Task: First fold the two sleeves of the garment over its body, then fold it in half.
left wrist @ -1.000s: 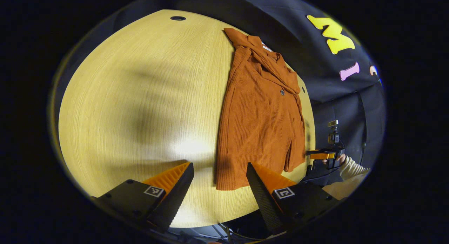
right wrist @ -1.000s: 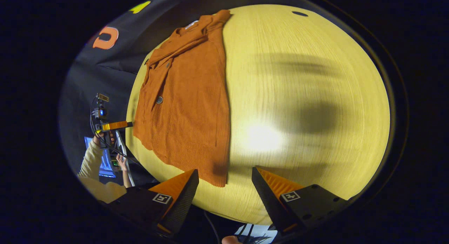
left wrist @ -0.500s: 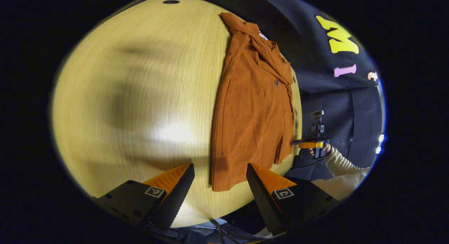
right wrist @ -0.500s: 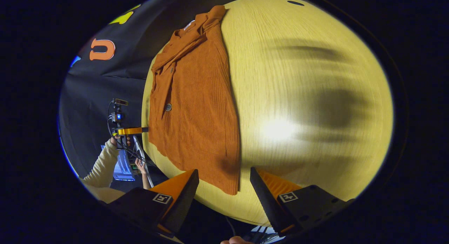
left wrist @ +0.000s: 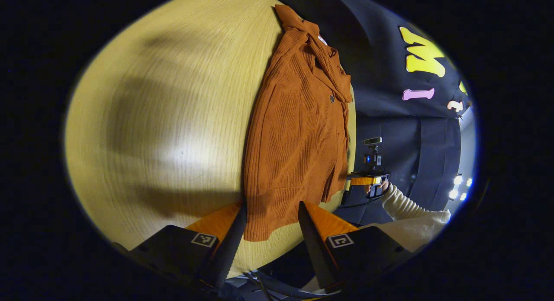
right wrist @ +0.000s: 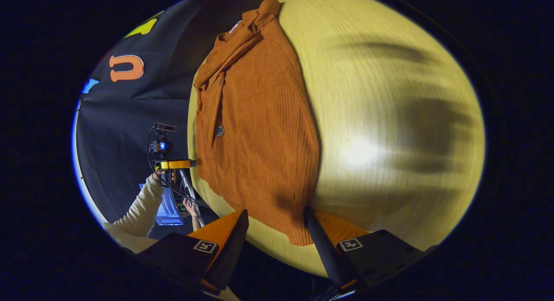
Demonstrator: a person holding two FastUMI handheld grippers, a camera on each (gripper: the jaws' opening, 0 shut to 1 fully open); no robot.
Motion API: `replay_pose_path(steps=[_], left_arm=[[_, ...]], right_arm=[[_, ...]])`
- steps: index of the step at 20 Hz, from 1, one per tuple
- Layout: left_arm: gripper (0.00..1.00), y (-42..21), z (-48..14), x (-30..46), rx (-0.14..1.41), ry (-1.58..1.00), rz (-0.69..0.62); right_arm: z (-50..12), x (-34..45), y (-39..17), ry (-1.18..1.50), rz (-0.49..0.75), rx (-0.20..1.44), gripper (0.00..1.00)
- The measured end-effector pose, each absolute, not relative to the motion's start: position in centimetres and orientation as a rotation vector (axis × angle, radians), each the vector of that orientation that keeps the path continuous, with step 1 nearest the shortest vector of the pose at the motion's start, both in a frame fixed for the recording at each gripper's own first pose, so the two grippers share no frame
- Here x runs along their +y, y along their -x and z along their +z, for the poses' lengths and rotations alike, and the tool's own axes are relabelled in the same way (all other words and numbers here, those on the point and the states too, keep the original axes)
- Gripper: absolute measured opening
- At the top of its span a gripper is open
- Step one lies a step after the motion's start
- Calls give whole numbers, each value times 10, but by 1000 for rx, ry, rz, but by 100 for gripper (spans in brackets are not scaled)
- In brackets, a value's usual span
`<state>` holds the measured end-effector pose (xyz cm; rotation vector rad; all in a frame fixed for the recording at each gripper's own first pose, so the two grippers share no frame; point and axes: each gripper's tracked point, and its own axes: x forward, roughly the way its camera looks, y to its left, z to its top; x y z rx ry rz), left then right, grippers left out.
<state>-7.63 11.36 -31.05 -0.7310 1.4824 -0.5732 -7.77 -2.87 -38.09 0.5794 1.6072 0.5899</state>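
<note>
On the tabletop (left wrist: pixel 164 119) lies one garment (left wrist: pixel 294 132), each of two wide-open tools (left wrist: pixel 269 225) (right wrist: pixel 277 232) straddling a hem corner, gripping nothing.

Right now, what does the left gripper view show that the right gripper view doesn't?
Left gripper view: the left gripper open at a hem corner, the right gripper far off, lamps. Right gripper view: the right gripper's own fingers open at a hem corner, a lit screen, a second hand. Both: the garment lying on the table, a cream sleeve.
</note>
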Motion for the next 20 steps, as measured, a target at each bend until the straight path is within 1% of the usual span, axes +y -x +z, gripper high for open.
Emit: replay_pose_path(steps=[1, 2, 3, 4, 5, 6, 7, 8, 9, 10, 12, 13, 15, 18, 20], left_arm=[[75, 79, -312, 109, 1489, 725, -574], [80, 83, -314, 104, 1496, 716, -576], [64, 86, -318, 102, 1510, 696, -578], [59, 86, -321, 100, 1522, 686, -569], [45, 86, -323, 100, 1534, 688, -555], [40, 85, -324, 99, 1544, 684, -544], [29, 86, -326, 100, 1550, 666, -524], [22, 85, -326, 101, 1554, 644, -509], [8, 84, -324, 95, 1549, 626, -493], [7, 83, -325, 95, 1543, 602, -483], [5, 80, -327, 92, 1532, 546, -437], [4, 78, -331, 92, 1519, 513, -416], [3, 74, -332, 90, 1487, 466, -395], [3, 69, -317, 83, 1466, 471, -367], [3, 63, -293, 75, 1420, 499, -379]], right_arm=[[-387, -27, 78, -552, 579, 1613, 86], [-393, -27, 78, -535, 566, 1614, 84], [-395, -22, 81, -543, 566, 1615, 64], [-391, -23, 76, -557, 565, 1614, 54], [-392, -21, 76, -580, 558, 1617, 52], [-395, -22, 76, -582, 541, 1624, 52], [-404, -25, 78, -552, 516, 1632, 51], [-403, -23, 78, -567, 511, 1631, 30], [-398, -26, 74, -575, 514, 1631, 8], [-402, -21, 77, -572, 519, 1627, 10], [-402, -22, 75, -536, 508, 1613, 10], [-404, -22, 76, -513, 509, 1597, 4], [-397, -22, 75, -513, 511, 1566, 4], [-371, -16, 66, -591, 520, 1489, 4], [-343, -9, 57, -633, 552, 1426, 4]])
